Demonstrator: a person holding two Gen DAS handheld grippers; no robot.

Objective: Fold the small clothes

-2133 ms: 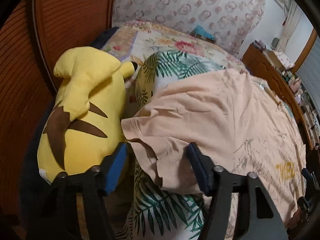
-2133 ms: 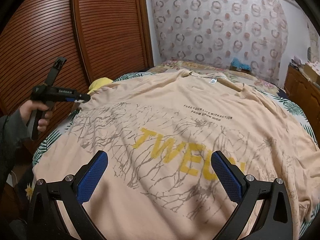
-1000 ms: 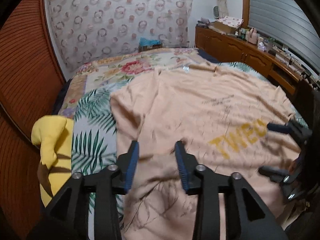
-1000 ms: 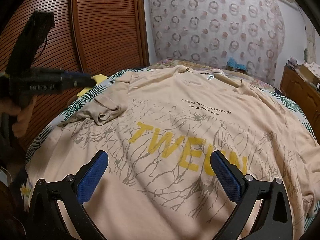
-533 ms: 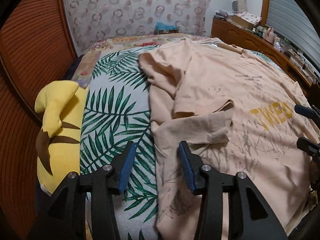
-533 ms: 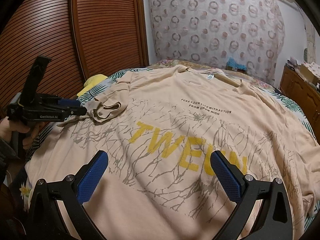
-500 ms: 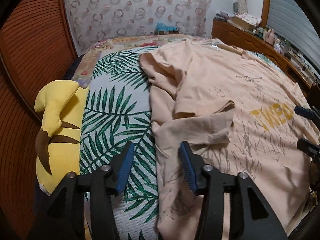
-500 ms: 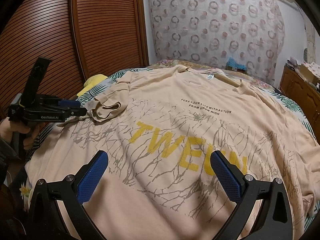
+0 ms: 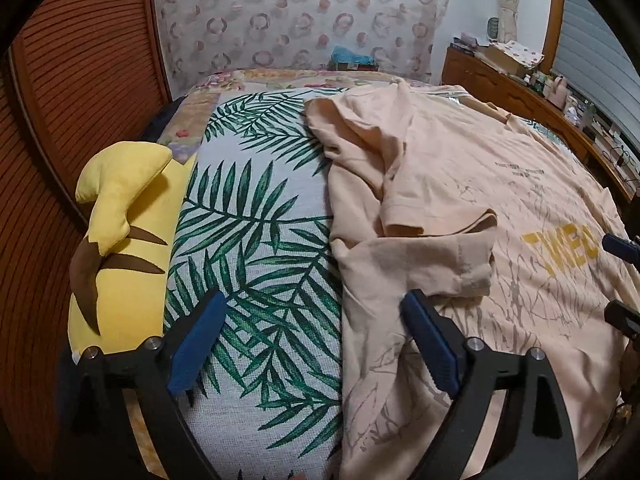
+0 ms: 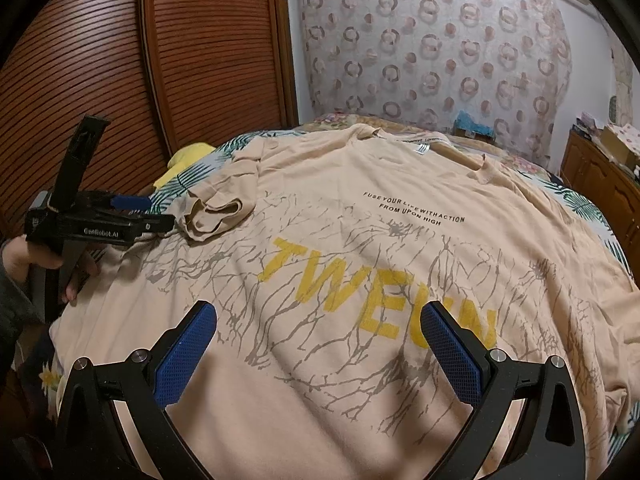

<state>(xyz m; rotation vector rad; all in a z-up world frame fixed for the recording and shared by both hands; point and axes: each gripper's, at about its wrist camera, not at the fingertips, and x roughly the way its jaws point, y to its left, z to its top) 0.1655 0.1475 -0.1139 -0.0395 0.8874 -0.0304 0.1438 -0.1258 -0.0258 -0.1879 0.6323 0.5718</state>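
Observation:
A peach T-shirt [image 10: 360, 280] with yellow lettering lies spread face up on the bed; it also shows in the left wrist view [image 9: 500, 208]. Its left sleeve [image 9: 436, 248] is folded inward onto the shirt body and lies crumpled [image 10: 216, 216]. My left gripper [image 9: 316, 340] is open and empty, just above the shirt's left edge near the folded sleeve; it also shows in the right wrist view [image 10: 136, 212]. My right gripper [image 10: 320, 344] is open and empty above the shirt's lower part.
The bed has a palm-leaf cover [image 9: 256, 248]. A yellow plush toy [image 9: 120, 240] lies at the bed's left edge against a slatted wooden wardrobe [image 10: 160, 60]. A wooden dresser [image 9: 520, 96] with clutter stands to the right.
My left gripper dragged the sleeve inward over the shirt, let it go, and has now opened wider. My right gripper has stayed open and still.

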